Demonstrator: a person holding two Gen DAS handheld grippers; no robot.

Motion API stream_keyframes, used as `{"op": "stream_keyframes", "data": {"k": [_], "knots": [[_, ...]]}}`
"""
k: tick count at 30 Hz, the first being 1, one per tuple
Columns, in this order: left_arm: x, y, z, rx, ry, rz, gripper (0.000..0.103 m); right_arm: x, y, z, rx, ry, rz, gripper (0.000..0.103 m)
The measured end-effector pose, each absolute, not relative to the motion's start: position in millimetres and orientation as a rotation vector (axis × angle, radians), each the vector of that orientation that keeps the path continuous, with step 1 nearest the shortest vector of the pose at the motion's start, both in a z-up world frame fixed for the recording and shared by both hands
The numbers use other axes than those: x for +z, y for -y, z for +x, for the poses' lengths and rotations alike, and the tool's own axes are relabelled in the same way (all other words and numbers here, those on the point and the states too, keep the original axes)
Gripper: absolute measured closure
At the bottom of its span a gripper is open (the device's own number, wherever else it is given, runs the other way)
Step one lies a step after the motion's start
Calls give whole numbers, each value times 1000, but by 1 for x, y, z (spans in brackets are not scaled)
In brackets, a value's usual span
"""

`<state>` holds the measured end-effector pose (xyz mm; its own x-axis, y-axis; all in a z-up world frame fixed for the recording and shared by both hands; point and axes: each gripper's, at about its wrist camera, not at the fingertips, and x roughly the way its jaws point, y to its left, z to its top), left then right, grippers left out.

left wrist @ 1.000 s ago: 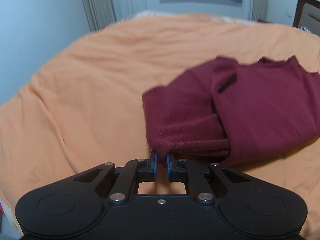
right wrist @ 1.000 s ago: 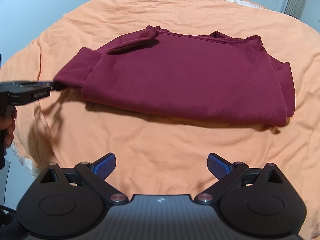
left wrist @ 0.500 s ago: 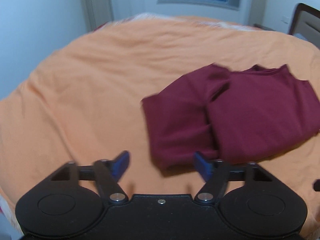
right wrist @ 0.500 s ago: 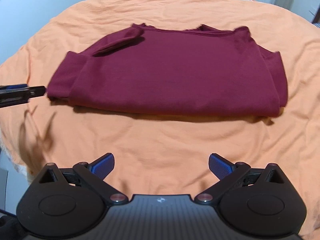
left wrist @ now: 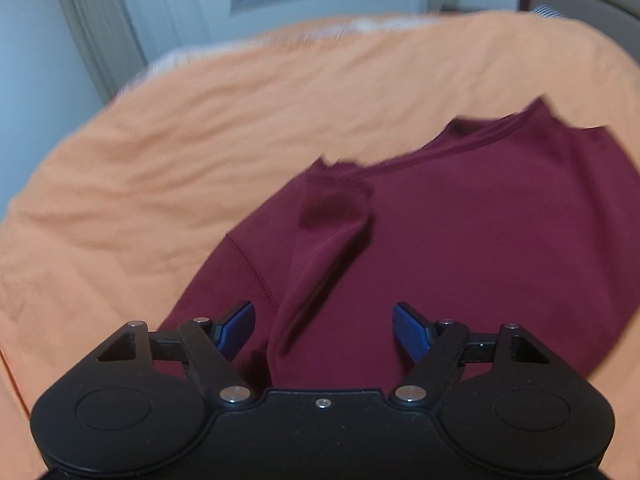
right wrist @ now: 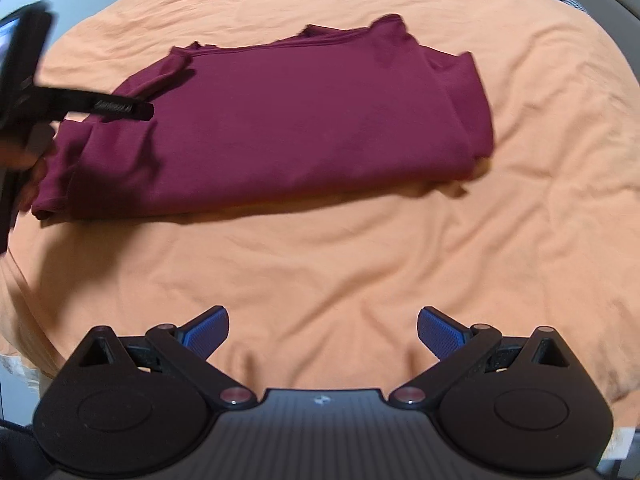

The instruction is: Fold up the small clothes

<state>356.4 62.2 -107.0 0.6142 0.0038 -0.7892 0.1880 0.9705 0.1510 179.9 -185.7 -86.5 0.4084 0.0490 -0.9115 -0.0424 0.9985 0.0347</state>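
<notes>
We see a dark red top point(right wrist: 304, 120) lying folded on the orange bed cover point(right wrist: 340, 264), up toward 12 o'clock from our right claw point(right wrist: 323, 330). That claw is wide open and holds nothing; only the bed cover lies under it. Our left claw point(left wrist: 323, 330) is wide open too and empty. It hangs over the top's 9 o'clock end, above a folded sleeve point(left wrist: 320, 264).

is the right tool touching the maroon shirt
Apart. The right wrist view shows the open right tool over bare orange bedsheet, well short of the maroon shirt.
</notes>
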Motion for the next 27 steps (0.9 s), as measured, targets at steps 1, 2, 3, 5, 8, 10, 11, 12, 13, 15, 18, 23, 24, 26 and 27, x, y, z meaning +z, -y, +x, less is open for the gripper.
{"op": "stream_keyframes", "data": {"k": [1, 2, 3, 5, 8, 10, 11, 12, 13, 15, 18, 23, 24, 26, 27], "knots": [[-110, -66, 366, -88, -920, 217, 25, -87, 188, 177, 51, -1152, 9, 0], [-111, -72, 373, -66, -926, 212, 25, -87, 189, 175, 45, -1155, 11, 0], [-111, -79, 379, -40, -930, 207, 25, -88, 190, 174, 39, -1159, 14, 0], [-110, -98, 388, 21, -929, 182, 24, -90, 194, 172, 27, -1168, 21, 0], [-105, -134, 396, 112, -940, 100, 18, -94, 198, 174, 9, -1184, 26, 0], [-101, -154, 393, 128, -938, 11, 18, -98, 199, 177, 7, -1206, 31, 0], [-99, -160, 388, 149, -931, -12, 18, -101, 200, 179, 9, -1221, 36, 0], [-97, -163, 383, 178, -929, -16, 16, -105, 202, 180, 12, -1238, 42, 0], [-94, -165, 376, 195, -929, -22, 15, -109, 203, 182, 15, -1257, 49, 0], [-87, -168, 357, 206, -915, -69, 13, -114, 207, 186, 20, -1281, 61, 0], [-76, -169, 319, 236, -875, -173, 6, -115, 216, 194, 24, -1273, 48, 0], [-71, -146, 249, 300, -889, -262, 1, -107, 242, 213, 18, -1226, 35, 0], [-74, -138, 238, 319, -922, -271, 1, -105, 248, 218, 18, -1216, 36, 0], [-81, -122, 222, 343, -1007, -293, 1, -101, 260, 226, 22, -1188, 30, 0], [-84, -113, 214, 349, -1042, -308, 1, -100, 266, 229, 31, -1179, 26, 0]]}}
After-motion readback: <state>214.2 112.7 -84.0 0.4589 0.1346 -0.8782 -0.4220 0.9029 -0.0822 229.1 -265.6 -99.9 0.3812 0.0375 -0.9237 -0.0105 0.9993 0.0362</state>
